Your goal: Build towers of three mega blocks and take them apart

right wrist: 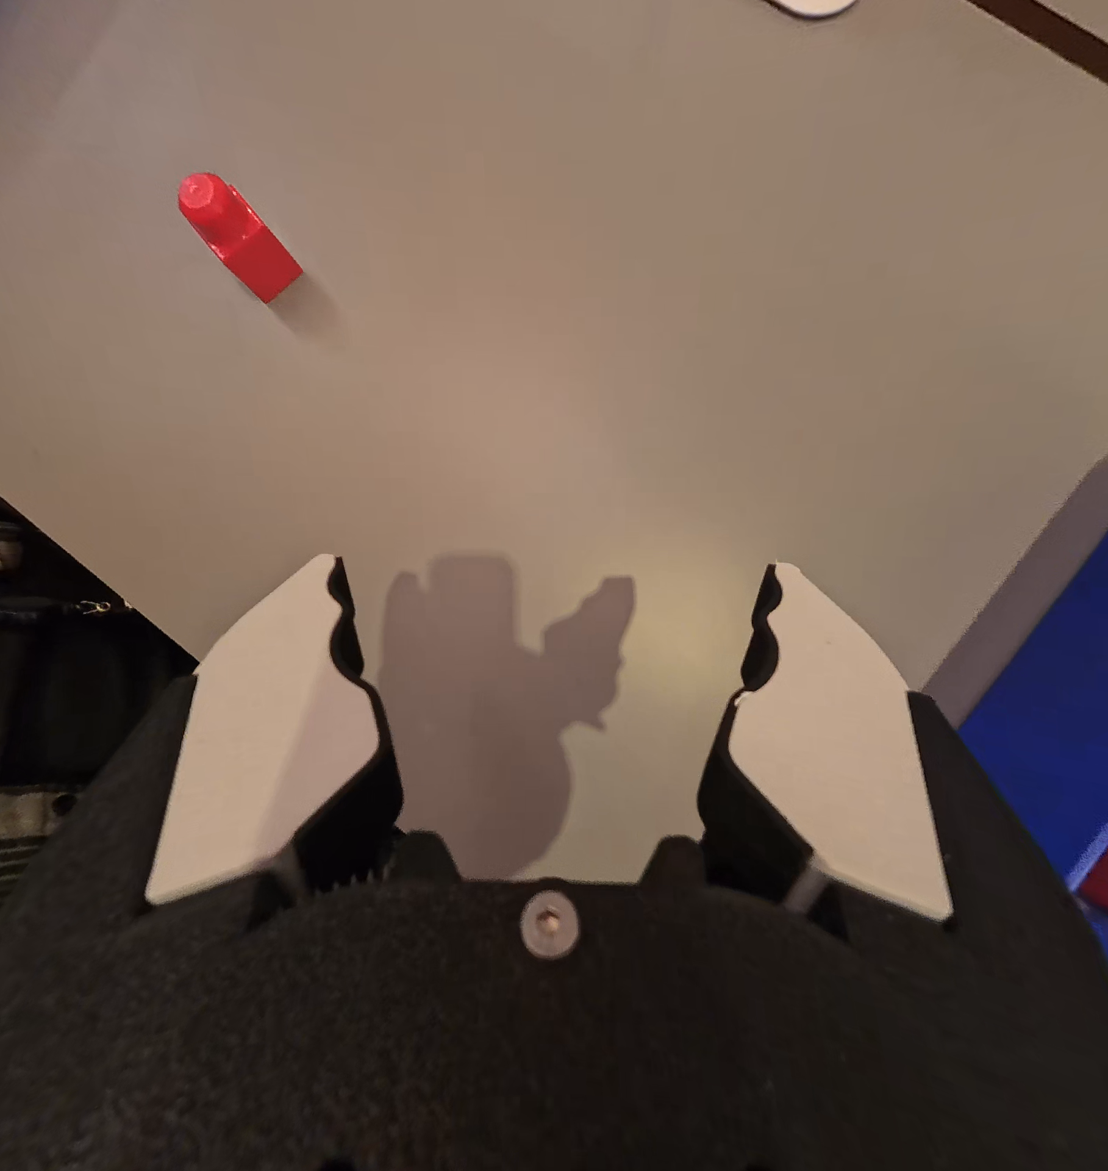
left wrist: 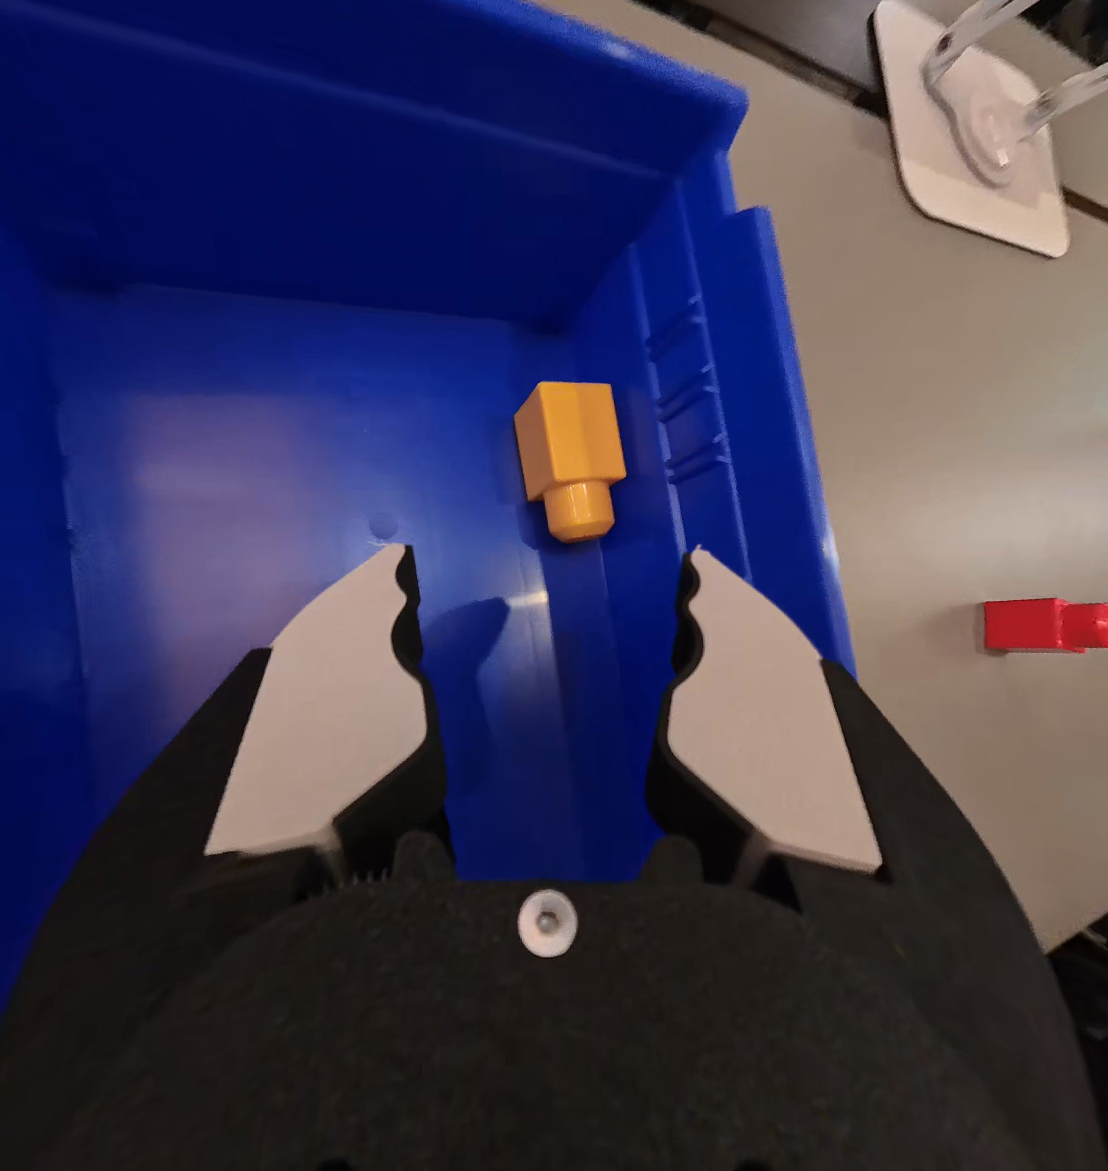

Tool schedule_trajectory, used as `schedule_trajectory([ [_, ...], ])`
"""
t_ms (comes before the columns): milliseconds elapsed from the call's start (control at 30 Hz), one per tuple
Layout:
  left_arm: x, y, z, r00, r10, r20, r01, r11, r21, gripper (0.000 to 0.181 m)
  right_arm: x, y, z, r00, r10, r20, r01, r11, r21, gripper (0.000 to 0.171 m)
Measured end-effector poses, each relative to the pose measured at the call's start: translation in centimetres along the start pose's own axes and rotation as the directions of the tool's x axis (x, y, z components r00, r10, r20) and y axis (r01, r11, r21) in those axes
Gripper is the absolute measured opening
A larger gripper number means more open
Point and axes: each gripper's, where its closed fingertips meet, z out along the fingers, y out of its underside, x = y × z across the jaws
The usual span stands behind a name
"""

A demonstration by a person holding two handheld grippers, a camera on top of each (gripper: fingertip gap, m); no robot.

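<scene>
Left tongs (left wrist: 551,551) are gaping empty over one orange block (left wrist: 567,453) lying in one blue bin (left wrist: 348,190). Right tongs (right wrist: 554,564) are gaping wide, holding nothing, above the surface (right wrist: 602,253) carrying one red block (right wrist: 237,234).

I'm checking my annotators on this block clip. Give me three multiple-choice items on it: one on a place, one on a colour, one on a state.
1. Where does the orange block lie?
A. On the table
B. On the floor of the blue bin
C. Between the left claw's fingers

2. What colour is the block lying on the table?
A. Red
B. Green
C. Yellow

3. How does the right claw stand?
A. Shut on a block
B. Shut and empty
C. Open and empty

Answers:
1 B: it rests on its side inside the bin, just ahead of the open left claw.
2 A: the red block lies alone on the tabletop.
3 C: its fingers are spread with only bare table between them.
</scene>
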Motion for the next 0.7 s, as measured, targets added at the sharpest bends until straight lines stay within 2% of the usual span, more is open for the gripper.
schedule_trajectory([
  [233,0.6,1.2,3.4,1.0,-0.004,-0.021,0.002,0.996,-0.091,0.066,-1.1,-1.2,1.0,0.999,-0.03,0.015,0.031,0.999,-0.019,0.118],
  [500,0.1,1.2,5.3,0.998,0.042,0.044,-0.035,0.988,-0.147,0.055,-0.9,-0.8,1.3,1.0,-0.02,0.023,0.021,1.0,-0.016,0.118],
  [567,0.2,1.4,5.8,0.997,0.061,0.038,-0.054,0.985,-0.163,0.047,-0.8,-0.7,1.2,1.0,-0.016,0.022,0.016,1.0,-0.008,0.118],
  [633,0.6,1.3,6.2,0.996,0.087,0.013,-0.084,0.983,-0.163,0.028,-0.7,-0.5,1.1,1.0,-0.015,0.022,0.015,1.0,0.001,0.118],
  [700,0.5,1.3,6.2,0.992,0.128,0.021,-0.122,0.977,-0.173,0.027,-0.6,-0.3,1.0,1.0,-0.011,0.023,0.011,1.0,0.008,0.118],
])
